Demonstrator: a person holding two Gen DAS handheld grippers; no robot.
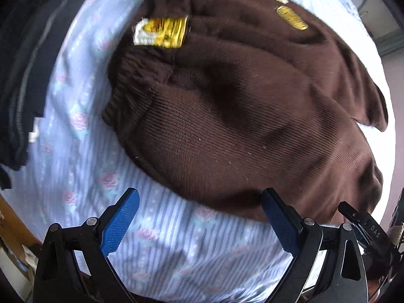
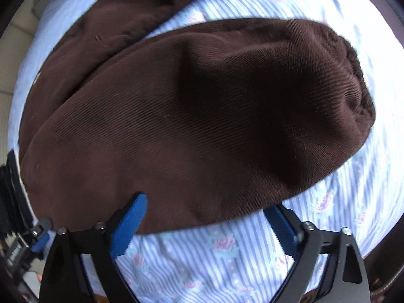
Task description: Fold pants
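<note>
Left wrist: the left gripper (image 1: 199, 199) hangs with fingers apart and empty at the near edge of the brown pants (image 1: 240, 116) on the striped sheet (image 1: 75, 139); closing here could pinch sheet too.

Right wrist: the right gripper (image 2: 207, 208) is spread and empty over a leg; it may catch only 1 layer.

a home bedroom, by the look of it: a bed spread with a pale blue striped sheet (image 1: 83, 116) printed with pink roses, a stack of dark folded clothes (image 1: 22, 75) at one side, and brown pants (image 1: 227, 116) lying on the bedding.
</note>
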